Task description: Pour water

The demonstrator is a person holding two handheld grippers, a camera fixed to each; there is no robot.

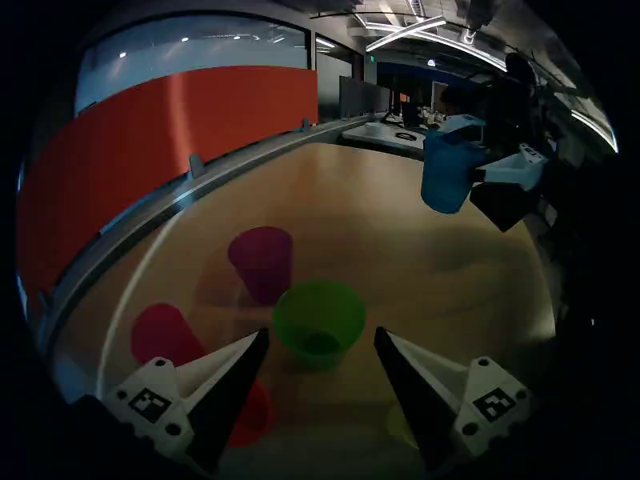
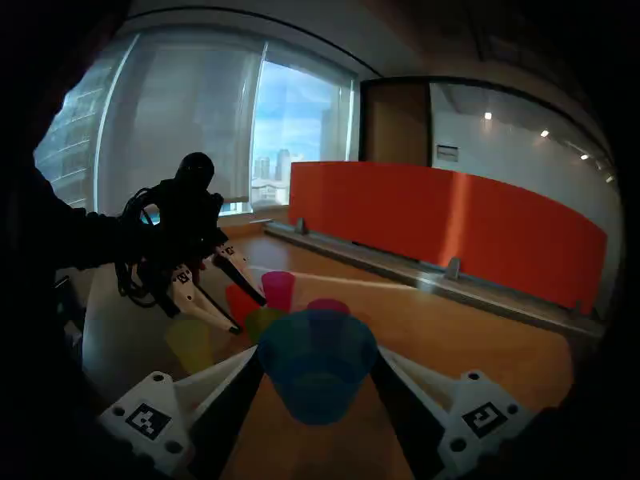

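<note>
My left gripper point(image 1: 320, 334) stands open low over the wooden table point(image 1: 416, 264), its fingertips on either side of a green cup point(image 1: 318, 316) that stands upright. I cannot tell whether the fingers touch it. High at the far right hangs a blue cup point(image 1: 448, 172), nearly upright, with my right gripper point(image 1: 490, 174) shut on it. The right gripper view has this blue cup point(image 2: 316, 376) between the right gripper's point(image 2: 316, 352) fingers, above the table. Farther off, the left gripper point(image 2: 248, 314) and the dark sleeve holding it reach down among the cups. I cannot see water in any cup.
A purple cup point(image 1: 262, 260) stands just behind the green one and a red cup point(image 1: 162, 332) to its left. A yellow cup point(image 1: 398, 424) is partly hidden by my left gripper's finger. An orange divider panel point(image 1: 160, 136) and a metal rail point(image 1: 160, 208) run along the table's far edge.
</note>
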